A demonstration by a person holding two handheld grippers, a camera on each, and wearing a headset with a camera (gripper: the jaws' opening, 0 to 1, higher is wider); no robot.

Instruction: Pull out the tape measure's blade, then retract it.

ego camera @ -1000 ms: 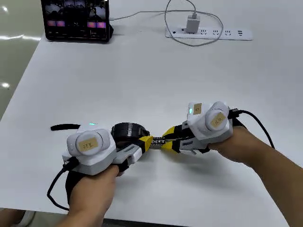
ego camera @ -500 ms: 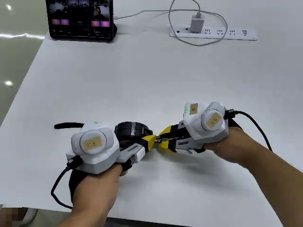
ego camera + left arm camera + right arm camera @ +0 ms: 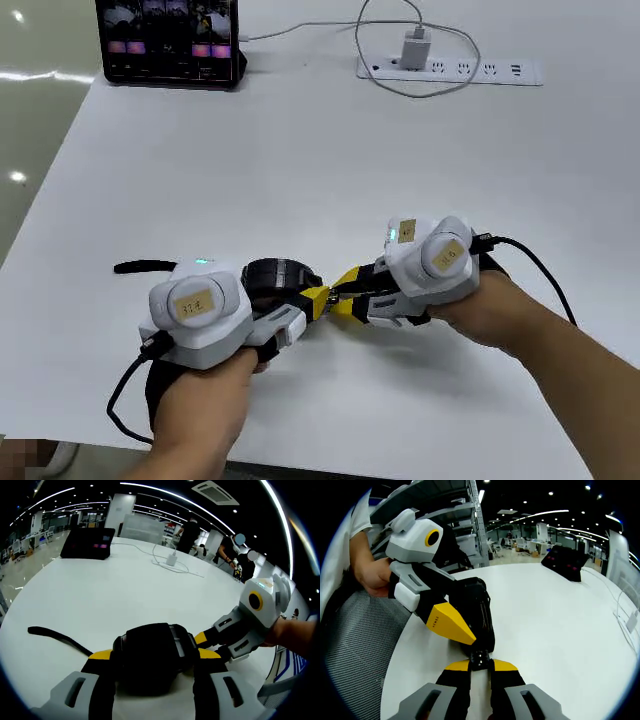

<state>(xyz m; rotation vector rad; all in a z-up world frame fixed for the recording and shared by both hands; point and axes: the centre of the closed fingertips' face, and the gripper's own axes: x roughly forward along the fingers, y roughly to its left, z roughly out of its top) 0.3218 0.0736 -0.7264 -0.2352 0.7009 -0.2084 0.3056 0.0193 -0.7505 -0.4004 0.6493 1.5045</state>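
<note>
Nearest the person, the left claw [image 3: 152, 657] is closed around the black case of the tape measure [image 3: 272, 275], which rests on the table [image 3: 300, 150]. The right claw [image 3: 480, 666] is pinched onto the blade's end hook [image 3: 480, 657] just at the case mouth, with hardly any blade out. A good pull likely means holding the case still and drawing the right claw straight out, level and untwisted, so the hook cannot slip. The tablet [image 3: 168, 40] and power strip [image 3: 450, 68] lie well apart, farther back.
</note>
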